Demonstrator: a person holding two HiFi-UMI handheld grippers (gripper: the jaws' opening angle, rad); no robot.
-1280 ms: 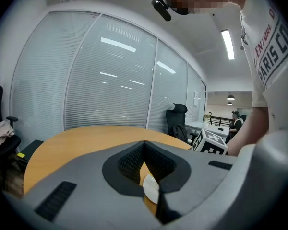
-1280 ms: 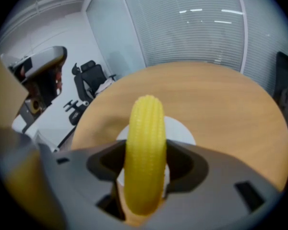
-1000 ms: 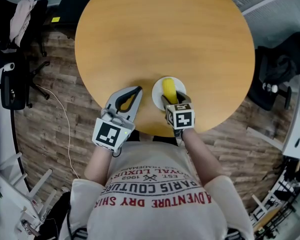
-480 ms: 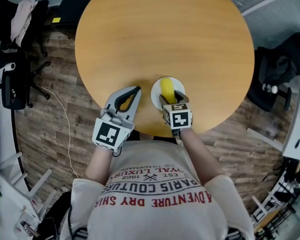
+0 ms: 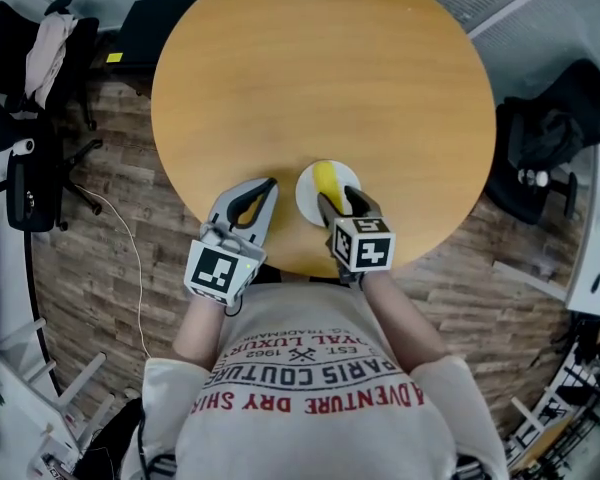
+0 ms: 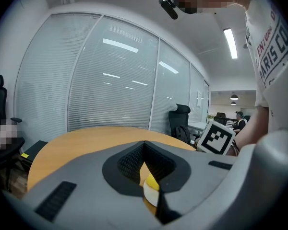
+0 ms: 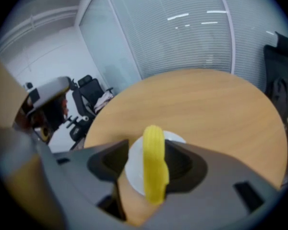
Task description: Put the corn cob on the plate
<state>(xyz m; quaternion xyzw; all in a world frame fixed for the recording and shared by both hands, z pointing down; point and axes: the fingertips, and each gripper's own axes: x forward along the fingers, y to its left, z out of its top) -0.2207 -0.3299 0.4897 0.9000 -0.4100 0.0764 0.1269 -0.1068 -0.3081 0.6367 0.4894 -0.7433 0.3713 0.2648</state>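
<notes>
The right claw [image 5: 337,199] is drawing back toward the counter's [image 5: 380,88] near edge, its jaws parting around the corn cob [image 5: 325,178], which is now lying on the plate [image 5: 305,195]. The placement looks done. The left claw [image 5: 269,182] is sitting pinched together, empty.

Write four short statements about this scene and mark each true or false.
1. The white plate sits near the edge of the table closest to the person. True.
2. The left gripper holds the corn cob. False: its jaws are together with nothing between them, and the cob lies between the jaws of the right gripper.
3. The corn cob is over the plate. True.
4. The table is square. False: it is round.
</notes>
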